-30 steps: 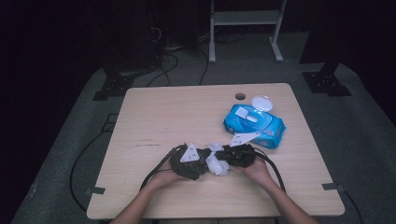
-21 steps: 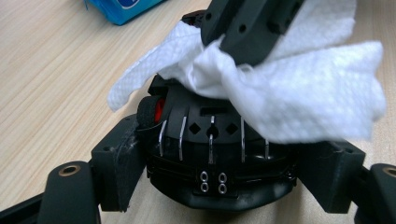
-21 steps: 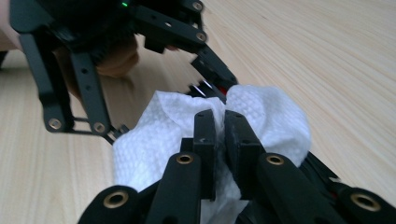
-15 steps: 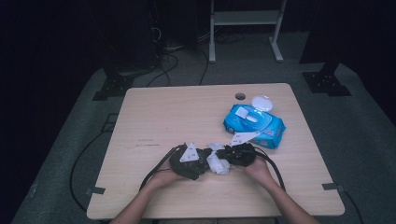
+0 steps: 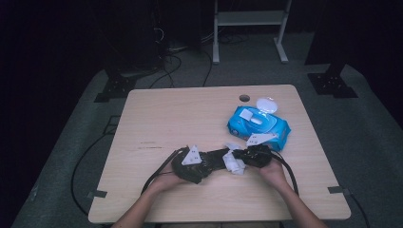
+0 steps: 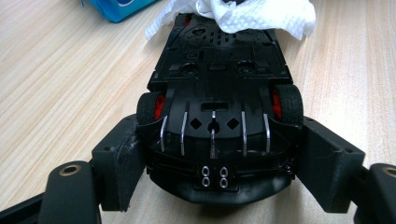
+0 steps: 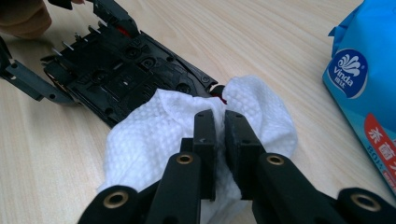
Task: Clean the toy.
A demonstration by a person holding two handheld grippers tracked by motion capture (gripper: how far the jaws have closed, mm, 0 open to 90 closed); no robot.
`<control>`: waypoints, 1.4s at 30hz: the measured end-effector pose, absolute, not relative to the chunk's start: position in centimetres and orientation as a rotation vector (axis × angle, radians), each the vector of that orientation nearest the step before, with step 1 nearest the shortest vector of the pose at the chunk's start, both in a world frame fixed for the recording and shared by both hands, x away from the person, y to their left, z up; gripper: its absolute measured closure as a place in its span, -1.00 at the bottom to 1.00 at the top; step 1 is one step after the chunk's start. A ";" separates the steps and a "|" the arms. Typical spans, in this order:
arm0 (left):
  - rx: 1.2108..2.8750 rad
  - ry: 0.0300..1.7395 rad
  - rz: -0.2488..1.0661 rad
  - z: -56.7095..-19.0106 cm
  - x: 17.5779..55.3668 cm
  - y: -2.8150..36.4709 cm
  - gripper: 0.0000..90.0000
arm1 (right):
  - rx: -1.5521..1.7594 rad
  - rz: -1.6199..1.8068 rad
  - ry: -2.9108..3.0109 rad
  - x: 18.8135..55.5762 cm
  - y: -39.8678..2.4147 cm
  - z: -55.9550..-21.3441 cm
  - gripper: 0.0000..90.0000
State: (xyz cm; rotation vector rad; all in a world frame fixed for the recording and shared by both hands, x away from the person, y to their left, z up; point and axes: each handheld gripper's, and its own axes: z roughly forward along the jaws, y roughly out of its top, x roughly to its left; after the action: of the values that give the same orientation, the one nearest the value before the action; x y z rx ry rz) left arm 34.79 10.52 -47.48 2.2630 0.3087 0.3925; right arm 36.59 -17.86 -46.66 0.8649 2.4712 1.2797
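A black toy car [image 6: 219, 84] with red wheel hubs lies upside down on the wooden table [image 5: 166, 118]. My left gripper [image 6: 224, 158] is shut on one end of it, a jaw pressed on each side. A white wipe [image 7: 154, 135] is pinched in my right gripper [image 7: 219, 121], whose jaws are shut on it. The wipe rests over the car's other end [image 7: 121, 74]. In the high view both grippers meet near the table's front, left gripper [image 5: 206, 162] and right gripper [image 5: 239, 161], with the wipe [image 5: 234, 164] between them.
A blue pack of wipes [image 5: 259, 124] with its white lid [image 5: 266, 104] flipped open lies just behind the right gripper. A small round hole [image 5: 244, 98] sits near the table's far edge. Cables trail from both grippers off the front edge.
My right gripper has shifted a little to the right with the wipe, along the car's underside. The left gripper and the car have stayed put.
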 end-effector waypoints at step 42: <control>2.259 0.336 0.413 -47.5 34.9 10.7 -0.48 | 0.709 1.402 2.527 37.3 -9.5 -45.1 0.84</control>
State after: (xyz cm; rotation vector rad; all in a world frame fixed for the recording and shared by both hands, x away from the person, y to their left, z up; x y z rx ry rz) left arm 34.86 10.73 -47.49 2.2594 0.3360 0.4127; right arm 37.31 -9.45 -45.15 0.7092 2.5268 1.4019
